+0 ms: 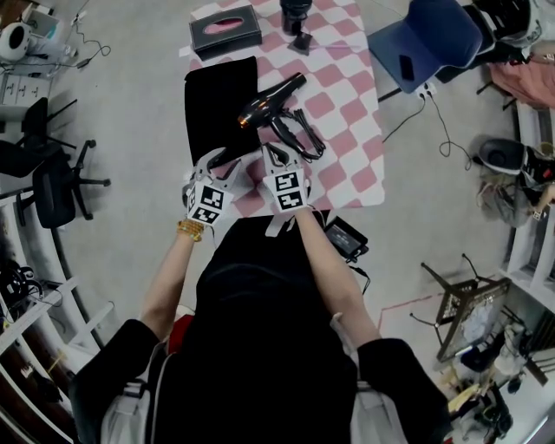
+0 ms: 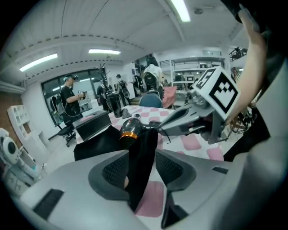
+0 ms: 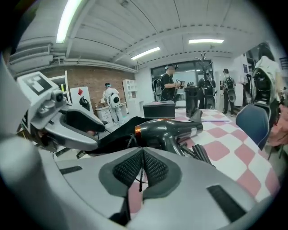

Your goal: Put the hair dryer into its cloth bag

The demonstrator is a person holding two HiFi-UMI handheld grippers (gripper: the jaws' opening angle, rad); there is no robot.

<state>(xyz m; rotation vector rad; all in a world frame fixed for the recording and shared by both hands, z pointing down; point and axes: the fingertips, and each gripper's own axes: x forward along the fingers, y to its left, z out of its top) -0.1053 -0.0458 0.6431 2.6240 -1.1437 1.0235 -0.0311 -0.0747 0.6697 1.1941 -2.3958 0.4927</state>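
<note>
Hair dryer (image 1: 270, 102) on its side on the table (image 1: 347, 113), on the pink-and-white checked cloth. Orange-ringed end at the right edge of the bag (image 1: 212, 104), handle toward the person, bundled cable (image 1: 303, 143) just beside the handle.

Bag black and flat, left of the dryer, its near end at the table's front edge by both tongs.

Left tongs (image 2: 140, 168) spread, with a fold of the bag's black cloth standing between the pads, not squeezed.

Right tongs (image 3: 142, 168) pressed together, pinching a thin black cord (image 3: 140, 182), loose end dangling below the pads.

Both tongs side by side, close together, near the dryer's handle and the bag's near end.

Farther along the table, a dark box (image 1: 225, 30) with a pink opening on top, and a black stand (image 1: 297, 17) beside it.

On the floor, a blue chair (image 1: 429, 35) off the table's far right corner and a black office chair (image 1: 52, 182) well to the left.
</note>
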